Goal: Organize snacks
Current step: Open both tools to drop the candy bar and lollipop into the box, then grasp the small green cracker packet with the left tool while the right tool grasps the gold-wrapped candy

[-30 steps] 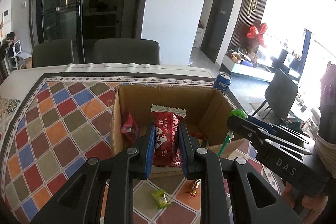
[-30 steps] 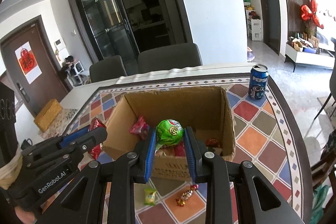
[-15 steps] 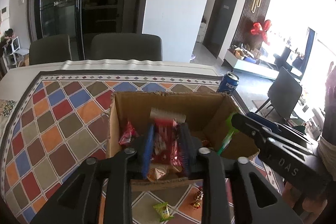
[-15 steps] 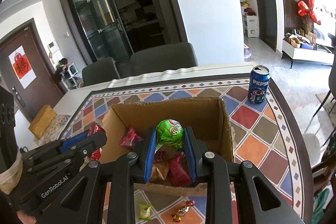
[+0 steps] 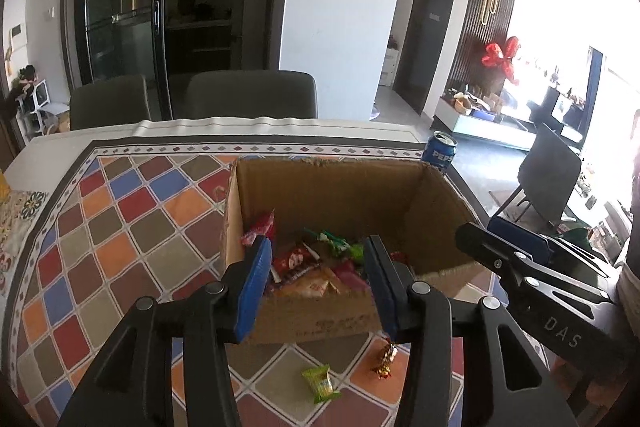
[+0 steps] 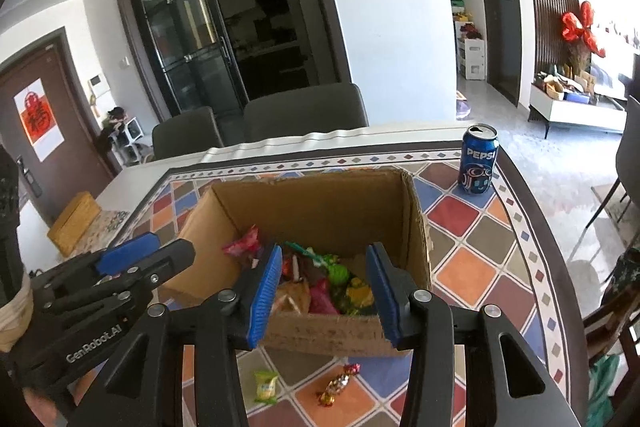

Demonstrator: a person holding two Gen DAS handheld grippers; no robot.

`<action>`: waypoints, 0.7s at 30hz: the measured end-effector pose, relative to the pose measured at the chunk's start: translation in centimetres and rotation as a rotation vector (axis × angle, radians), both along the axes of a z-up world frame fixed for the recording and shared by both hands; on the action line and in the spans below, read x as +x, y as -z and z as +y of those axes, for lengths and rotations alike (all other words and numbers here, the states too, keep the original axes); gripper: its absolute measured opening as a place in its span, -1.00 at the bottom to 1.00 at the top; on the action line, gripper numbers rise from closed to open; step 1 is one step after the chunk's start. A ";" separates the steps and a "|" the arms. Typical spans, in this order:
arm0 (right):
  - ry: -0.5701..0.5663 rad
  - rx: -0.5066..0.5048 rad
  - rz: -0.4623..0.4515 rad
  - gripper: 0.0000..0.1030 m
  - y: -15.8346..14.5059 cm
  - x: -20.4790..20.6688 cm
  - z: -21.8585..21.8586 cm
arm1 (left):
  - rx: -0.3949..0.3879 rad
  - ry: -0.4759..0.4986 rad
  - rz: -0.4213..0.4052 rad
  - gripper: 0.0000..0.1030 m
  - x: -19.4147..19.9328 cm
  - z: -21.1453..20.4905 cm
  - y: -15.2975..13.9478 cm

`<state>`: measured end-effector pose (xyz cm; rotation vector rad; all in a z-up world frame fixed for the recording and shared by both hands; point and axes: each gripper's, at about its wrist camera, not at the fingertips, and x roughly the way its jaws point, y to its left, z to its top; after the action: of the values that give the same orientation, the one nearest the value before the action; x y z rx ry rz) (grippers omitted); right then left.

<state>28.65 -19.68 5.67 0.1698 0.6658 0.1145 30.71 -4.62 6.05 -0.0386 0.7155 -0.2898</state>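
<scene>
Behind the table (image 5: 132,227) two grey chairs (image 5: 250,93) are standing before dark glass doors. Seen from my left wrist, my left gripper (image 5: 318,267) is hanging over the near edge of the box (image 5: 332,187), its jaws standing wide apart and holding nothing. Snacks (image 5: 308,267) are lying heaped on the box floor, a red packet (image 5: 294,259) among them. On the cloth just before the box a green candy (image 5: 320,383) and a gold candy (image 5: 384,359) are lying apart. A Pepsi can (image 5: 439,155) is standing behind the box's far right corner. My right gripper (image 5: 520,255) is showing at the right edge.

From my right wrist, my right gripper (image 6: 322,279) is hovering at the box (image 6: 320,203) front, jaws spread wide and empty. A green lolly (image 6: 340,273), as best I can tell in the jumble, is lying among the snacks (image 6: 320,287). My left gripper (image 6: 132,259) is sitting at the left, beside the box wall. The green candy (image 6: 266,387) and gold candy (image 6: 338,383) are resting near the front wall, and the can (image 6: 478,159) is standing far right.
</scene>
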 end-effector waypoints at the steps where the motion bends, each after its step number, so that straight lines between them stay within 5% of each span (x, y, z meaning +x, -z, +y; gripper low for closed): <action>1: -0.001 -0.006 -0.005 -0.12 0.0 -0.5 0.1 | -0.001 0.001 -0.003 -0.08 -0.4 0.1 0.0; 21: -0.008 -0.010 0.049 -0.12 2.8 -4.8 0.3 | 0.017 0.004 0.040 -0.07 -5.0 0.5 2.8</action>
<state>23.82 -19.35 2.88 0.1609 0.7161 0.1145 25.76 -4.17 3.25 -0.0265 0.7582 -0.2874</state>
